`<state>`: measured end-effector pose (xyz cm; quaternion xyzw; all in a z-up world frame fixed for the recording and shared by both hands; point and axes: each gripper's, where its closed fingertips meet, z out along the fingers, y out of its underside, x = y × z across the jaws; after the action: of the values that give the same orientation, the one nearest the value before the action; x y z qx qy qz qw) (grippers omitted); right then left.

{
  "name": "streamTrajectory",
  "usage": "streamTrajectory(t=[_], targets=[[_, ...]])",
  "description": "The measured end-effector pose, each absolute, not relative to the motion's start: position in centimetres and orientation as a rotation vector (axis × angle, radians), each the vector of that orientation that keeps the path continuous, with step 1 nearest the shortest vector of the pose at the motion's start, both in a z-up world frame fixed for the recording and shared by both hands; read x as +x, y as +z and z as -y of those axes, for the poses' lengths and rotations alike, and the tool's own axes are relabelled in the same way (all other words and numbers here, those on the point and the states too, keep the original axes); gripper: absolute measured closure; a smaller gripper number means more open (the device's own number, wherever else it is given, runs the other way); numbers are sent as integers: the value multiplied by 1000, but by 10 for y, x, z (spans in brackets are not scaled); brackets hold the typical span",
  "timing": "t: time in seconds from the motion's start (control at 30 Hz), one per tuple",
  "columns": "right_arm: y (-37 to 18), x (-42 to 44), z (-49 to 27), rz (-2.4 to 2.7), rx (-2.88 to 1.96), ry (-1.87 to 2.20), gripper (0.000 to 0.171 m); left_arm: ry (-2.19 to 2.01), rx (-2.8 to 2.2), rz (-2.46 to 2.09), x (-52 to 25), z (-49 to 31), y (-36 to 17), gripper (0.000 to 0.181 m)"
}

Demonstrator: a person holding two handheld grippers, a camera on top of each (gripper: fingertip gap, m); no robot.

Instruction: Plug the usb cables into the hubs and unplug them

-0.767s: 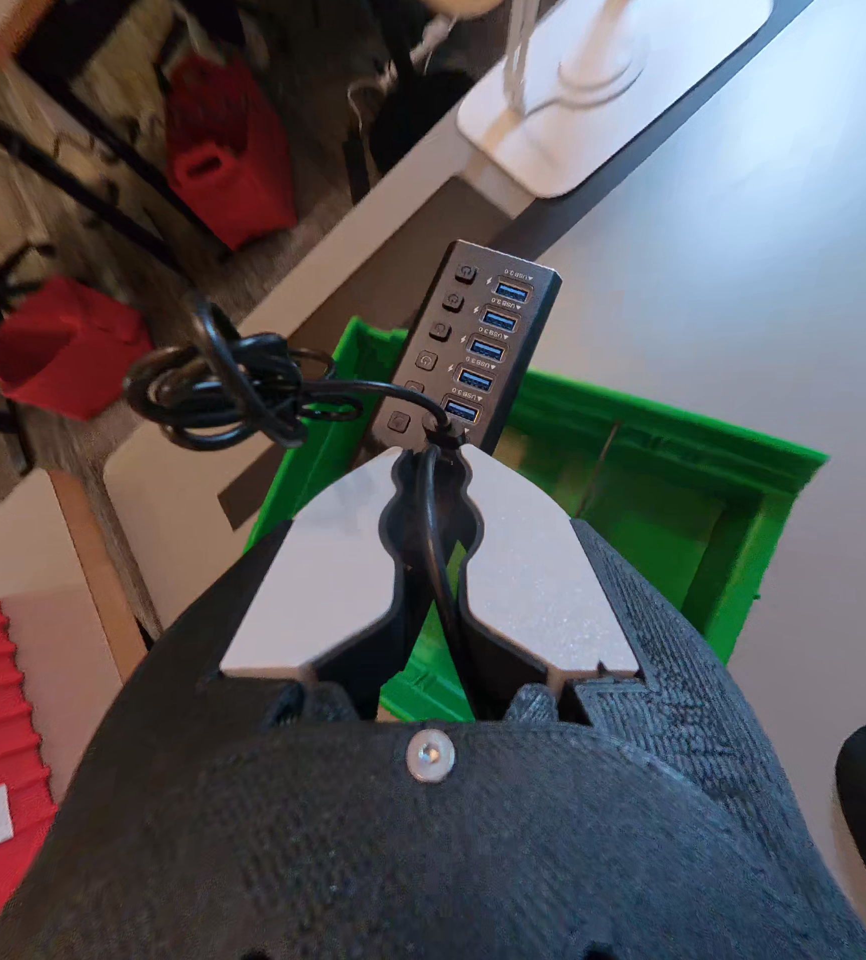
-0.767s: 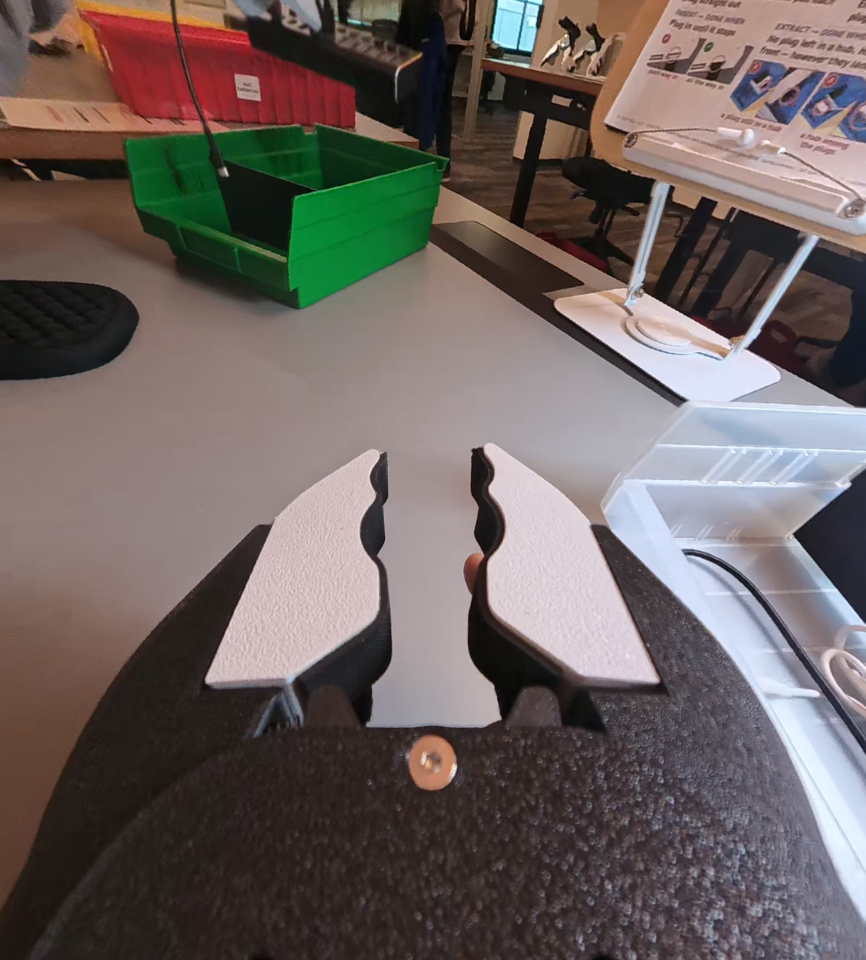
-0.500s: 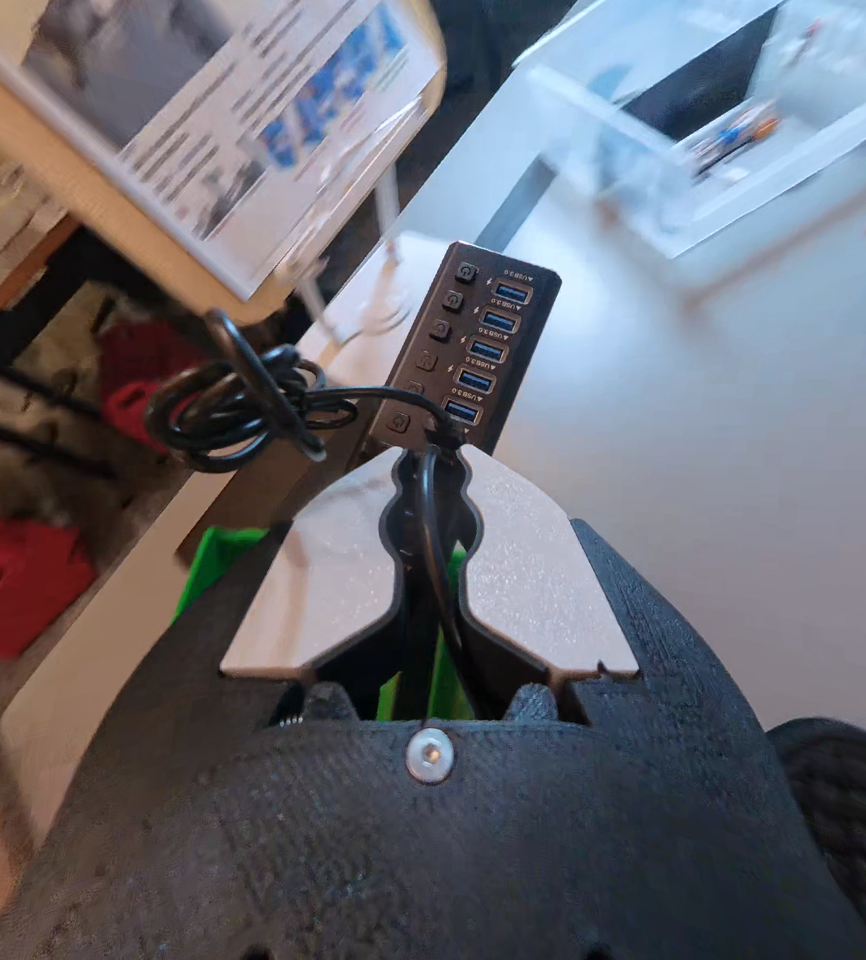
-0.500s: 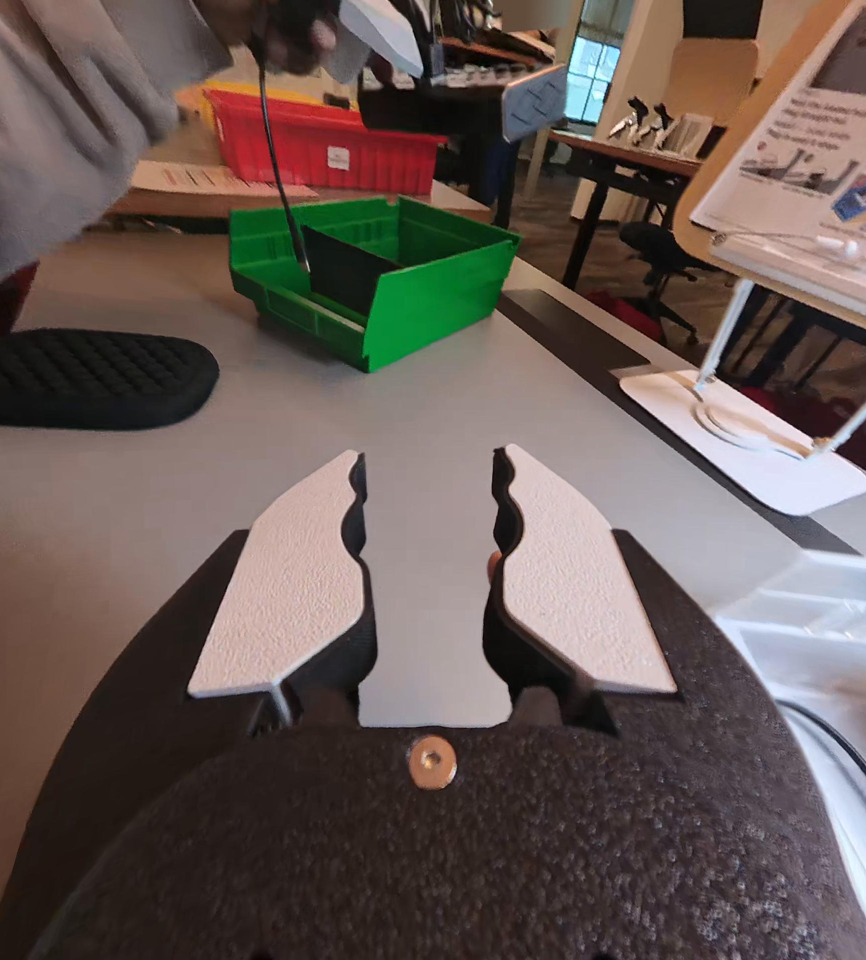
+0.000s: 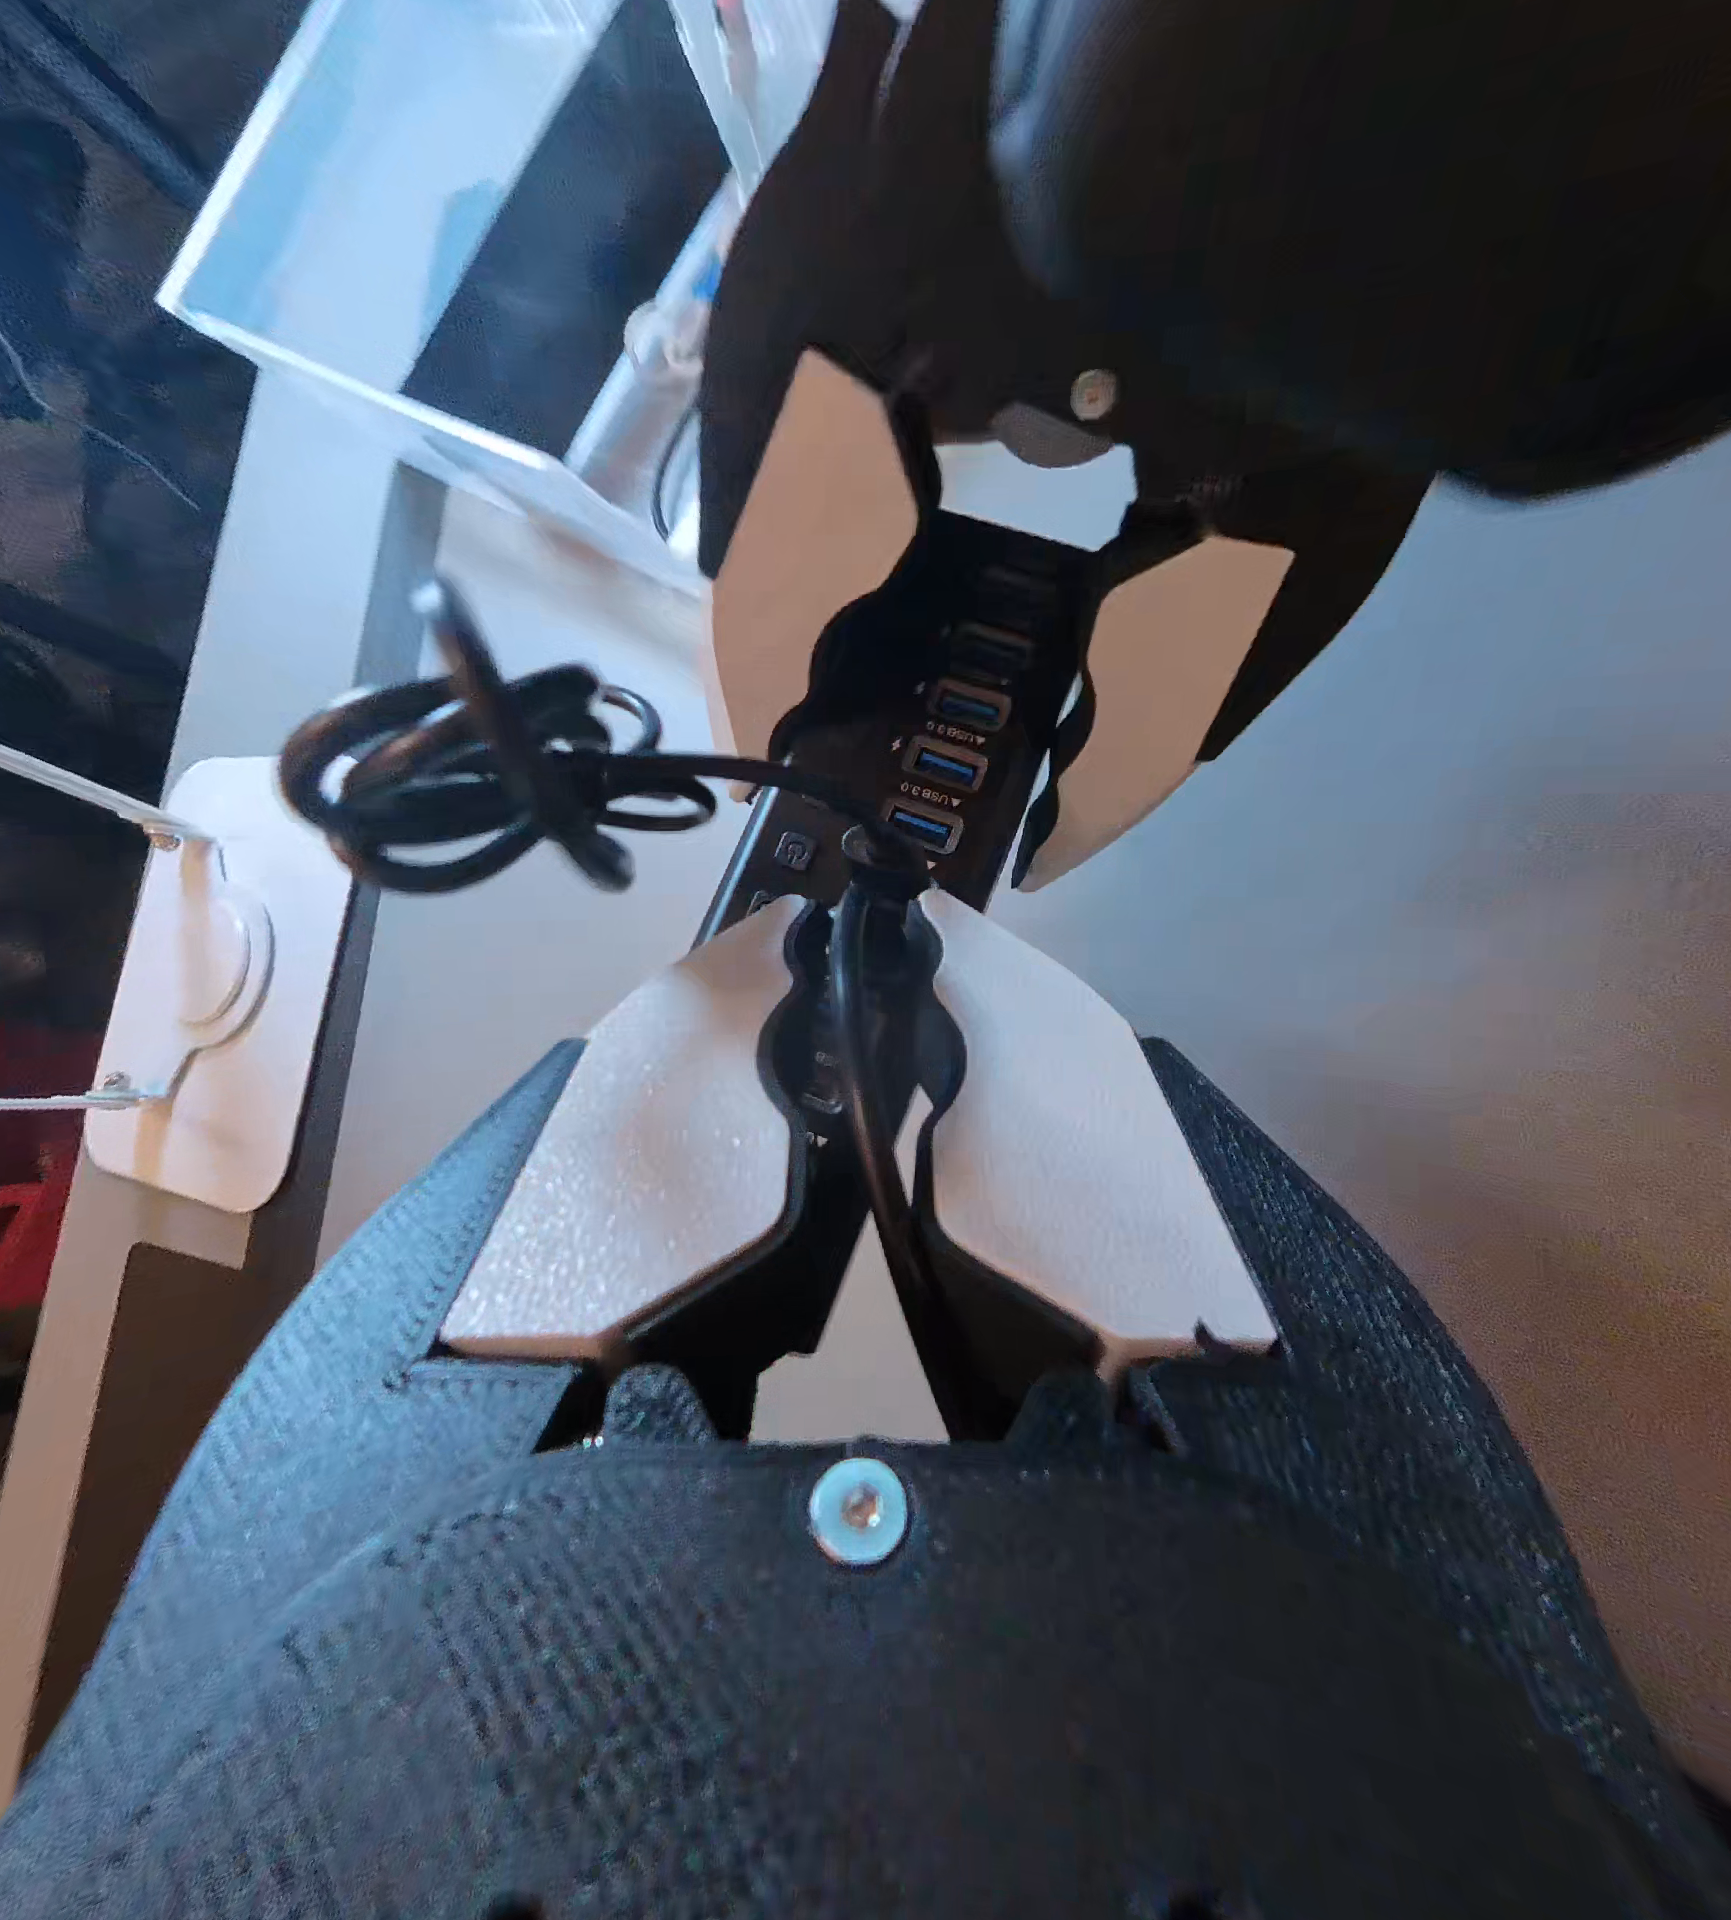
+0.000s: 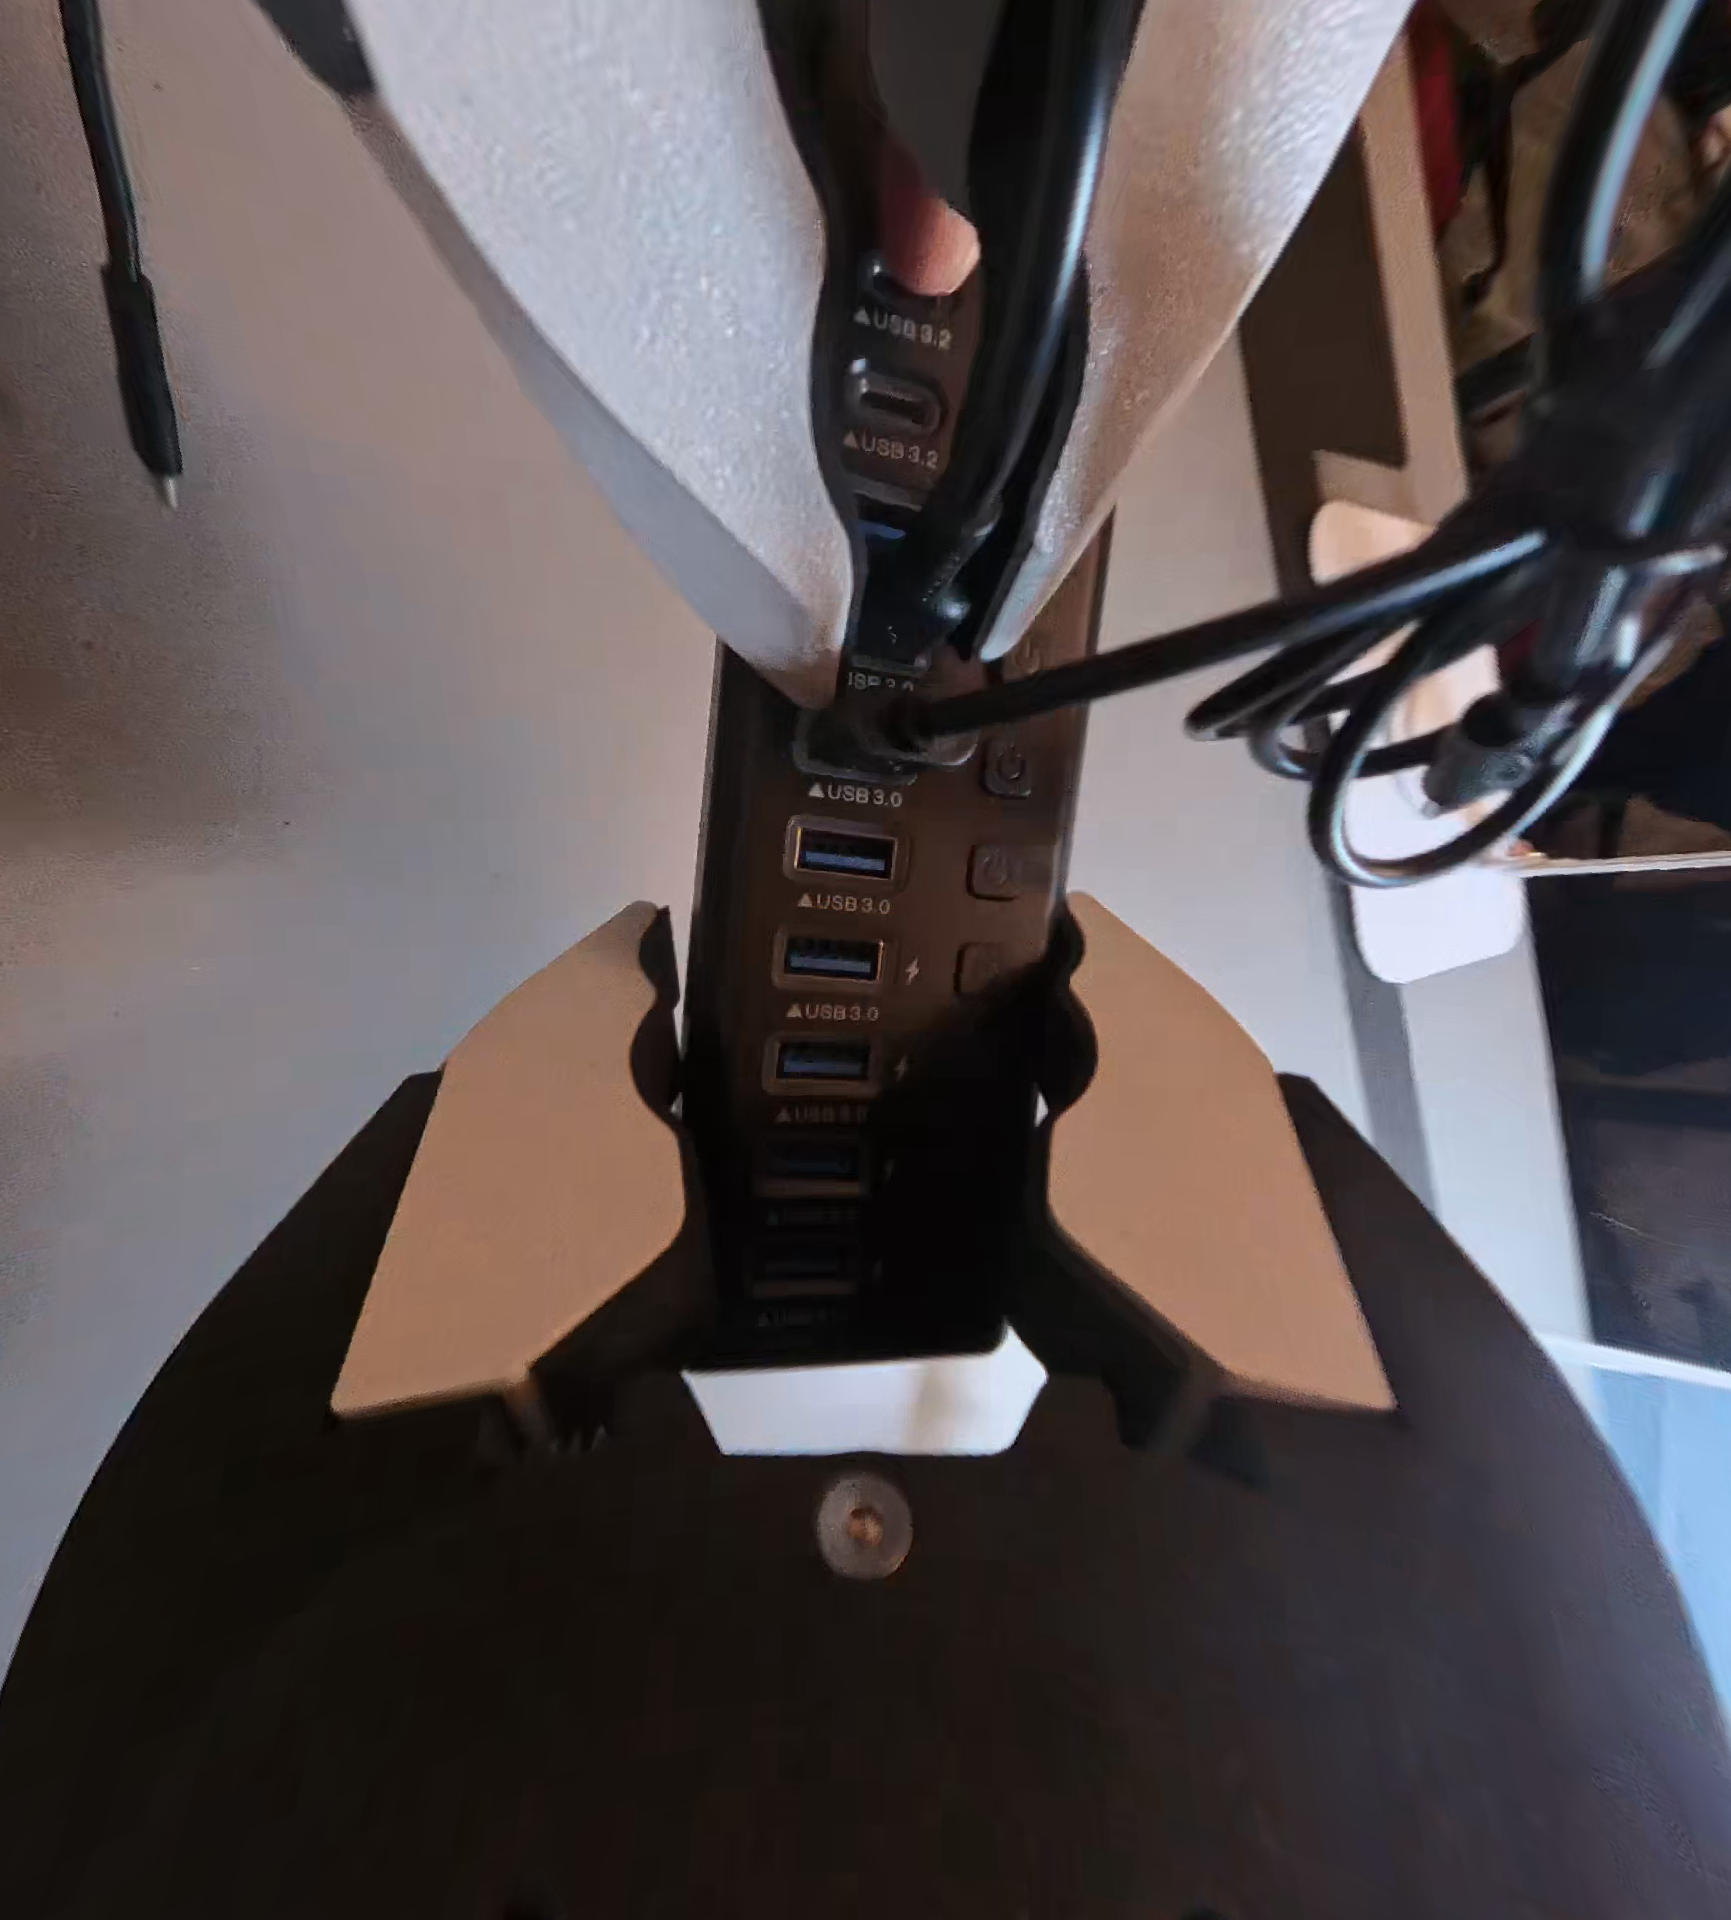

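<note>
Black USB hub (image 6: pixel 871 997) hangs above the grey table (image 5: pixel 1463 1039), long axis running gripper to gripper: left gripper (image 5: pixel 866 920) pinches one end with its cable (image 5: pixel 487 769); right gripper (image 6: pixel 866 925), half-open, straddles the other.

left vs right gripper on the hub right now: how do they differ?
1. The left gripper is shut narrow on one end of the hub; the right gripper straddles the opposite end with its fingers set wide.
2. A black cable runs between the left gripper's fingers; only the hub sits between the right gripper's.
3. The left gripper plainly holds the hub; whether the right gripper is squeezing it is unclear.
Shared: both are on the same hub, facing each other.
</note>
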<state>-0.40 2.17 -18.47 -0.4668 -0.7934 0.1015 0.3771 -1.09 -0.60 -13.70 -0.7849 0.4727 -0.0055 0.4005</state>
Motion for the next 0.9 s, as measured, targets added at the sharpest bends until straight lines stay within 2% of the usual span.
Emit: streamTrajectory(t=[0.03,0.13,0.2,0.27,0.3,0.33,0.47,0.57,0.7,0.9], targets=[[-192,-4,-21,2035,-1213,304,105,8,-1993,-1215,-11,5,-143,166],[-199,-6,-9,2008,-1279,535,105,-42,-1996,-1210,-11,6,-149,166],[-201,-4,1,1994,-1345,763,106,-110,-1922,-1153,-9,8,-132,165],[-205,0,11,1992,-1391,988,107,-224,-1888,-1092,-10,19,-107,134],[-205,2,16,1980,-1418,1099,107,-269,-1856,-1032,-15,23,-90,124],[-203,4,20,1962,-1433,1201,107,-308,-1798,-961,-23,26,-72,122],[-175,8,25,1830,-1380,1469,107,-503,-1637,-635,-80,39,-28,122],[-131,9,18,1614,-1195,1578,106,-629,-1579,-467,-108,41,-37,124],[-78,15,20,1386,-973,1643,106,-742,-1563,-560,-57,33,-72,116],[-81,13,38,1364,-886,1542,106,-791,-1430,-832,41,20,-49,110]])
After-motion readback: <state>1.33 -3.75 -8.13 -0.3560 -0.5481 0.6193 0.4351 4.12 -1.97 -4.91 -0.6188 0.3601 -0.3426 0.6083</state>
